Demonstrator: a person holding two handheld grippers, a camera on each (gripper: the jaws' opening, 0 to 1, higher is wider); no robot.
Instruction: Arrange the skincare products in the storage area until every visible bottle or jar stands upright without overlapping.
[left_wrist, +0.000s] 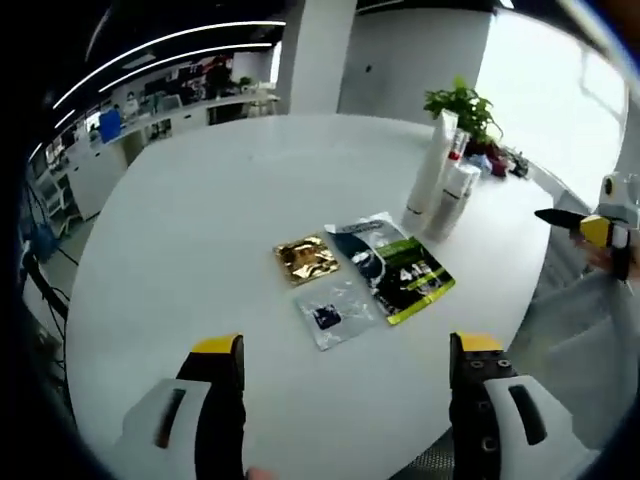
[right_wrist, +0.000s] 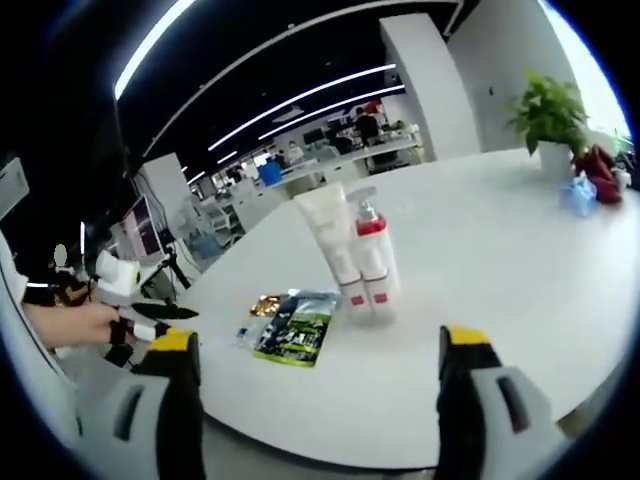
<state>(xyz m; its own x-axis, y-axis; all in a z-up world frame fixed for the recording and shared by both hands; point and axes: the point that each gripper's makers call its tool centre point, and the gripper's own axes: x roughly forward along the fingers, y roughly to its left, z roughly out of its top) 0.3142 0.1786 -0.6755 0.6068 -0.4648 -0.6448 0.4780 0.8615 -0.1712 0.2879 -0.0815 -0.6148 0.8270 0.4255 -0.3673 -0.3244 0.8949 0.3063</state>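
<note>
Left gripper (left_wrist: 345, 365): jaws spread wide and empty, yellow-tipped, held above the near edge of the white table (left_wrist: 200, 220); nothing lies between them.
Right gripper (right_wrist: 315, 365): jaws likewise wide apart and empty, held off the table's (right_wrist: 520, 230) edge, pointing toward the bottles. It also enters the left gripper view at the far right (left_wrist: 590, 228) as a dark, yellow-marked tip; whether it is open cannot be told from that view.
Left gripper seen from the right gripper view (right_wrist: 150, 315): at the left edge, with a person's hand (right_wrist: 75, 322) just beside it.
White tube (left_wrist: 430, 170) (right_wrist: 330, 245): stands upright on its cap, tapering upward, near the middle of the table.
Pump bottle (left_wrist: 455, 195) (right_wrist: 372, 255): upright, white with a red band under the pump, touching or just beside the white tube; the two do not overlap flat on the surface.
Dark green sachet (left_wrist: 395, 265) (right_wrist: 293, 335): lies flat, near the bottles on the grippers' side.
Gold sachet (left_wrist: 307, 258) (right_wrist: 265, 303): flat, just beside the dark green sachet.
Clear sachet (left_wrist: 335, 312): flat, with a small dark patch, closest to the left gripper, its edge touching the dark green sachet.
Potted plant (left_wrist: 465, 105) (right_wrist: 548, 115): green, on the table behind the bottles, well apart from the sachets.
Background: open office with ceiling light strips (right_wrist: 300, 100).
</note>
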